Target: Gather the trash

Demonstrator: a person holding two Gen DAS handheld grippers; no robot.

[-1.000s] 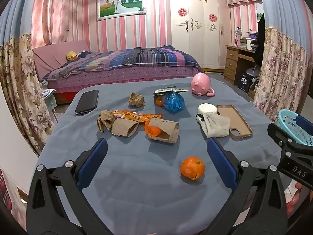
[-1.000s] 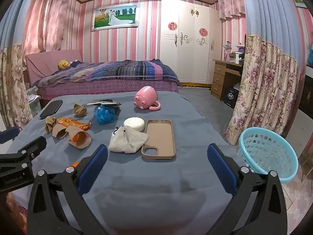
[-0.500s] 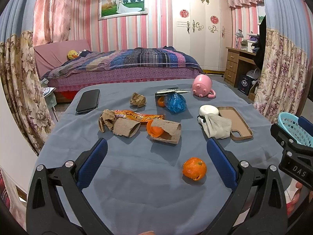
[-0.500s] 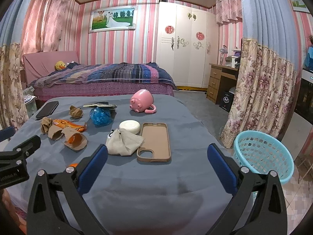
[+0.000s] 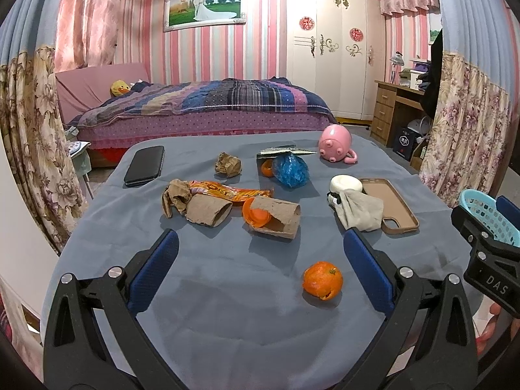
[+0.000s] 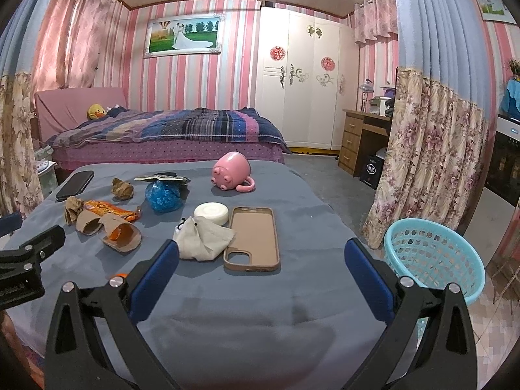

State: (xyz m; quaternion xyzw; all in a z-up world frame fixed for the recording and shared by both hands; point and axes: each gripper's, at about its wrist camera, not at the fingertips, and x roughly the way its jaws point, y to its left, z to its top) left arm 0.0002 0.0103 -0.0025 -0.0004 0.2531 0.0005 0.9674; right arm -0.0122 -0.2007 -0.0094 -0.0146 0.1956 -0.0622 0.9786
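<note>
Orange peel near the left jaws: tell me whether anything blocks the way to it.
Nothing visible does. The orange peel lies alone on bare blue cloth, just ahead of the open left gripper and toward its right finger. The cardboard tubes lie farther back, beyond it.

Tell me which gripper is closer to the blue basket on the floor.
Right. The blue basket sits just beyond the right gripper, off the table's right edge; the left gripper hangs over the table's middle, farther away.

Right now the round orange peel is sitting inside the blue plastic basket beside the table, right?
No. The round orange peel lies on the grey-blue tablecloth, near the left gripper, as the left wrist view shows. The blue plastic basket does stand beside the table.
</note>
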